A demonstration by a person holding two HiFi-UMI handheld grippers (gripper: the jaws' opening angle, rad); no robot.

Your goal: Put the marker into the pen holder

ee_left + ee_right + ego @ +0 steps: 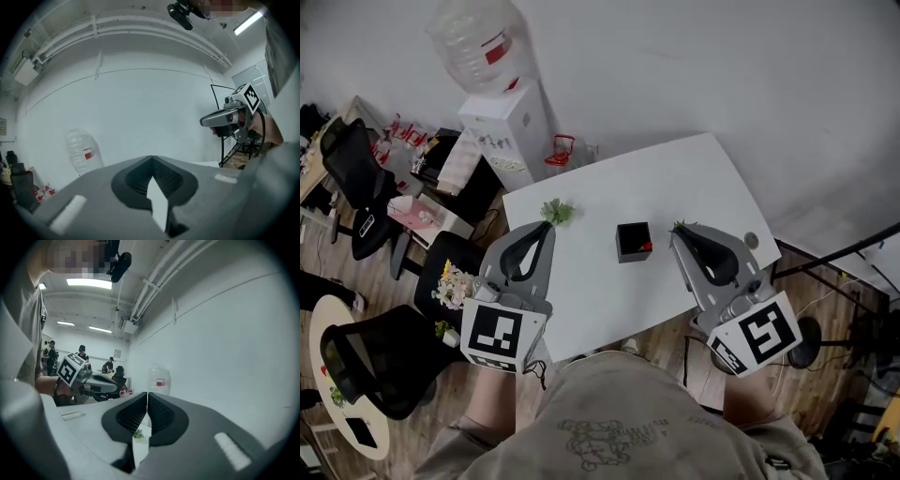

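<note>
In the head view a small black pen holder [633,240] stands mid-table on the white table [675,178]. A red bit [647,247] shows at its right edge; I cannot tell whether it is the marker. My left gripper [547,225] is held over the table's left part, shut and empty, its tips beside a small green plant [556,211]. My right gripper [677,229] hangs right of the holder, also shut and empty. The jaws meet in the left gripper view [151,158] and the right gripper view [147,393], both raised and pointing towards the wall.
A water dispenser [502,117] with its bottle [473,42] stands behind the table's left corner, next to a red basket [561,150]. Black office chairs [356,183] and a flower bunch [455,281] fill the left floor. A small round object [752,240] lies near the table's right edge.
</note>
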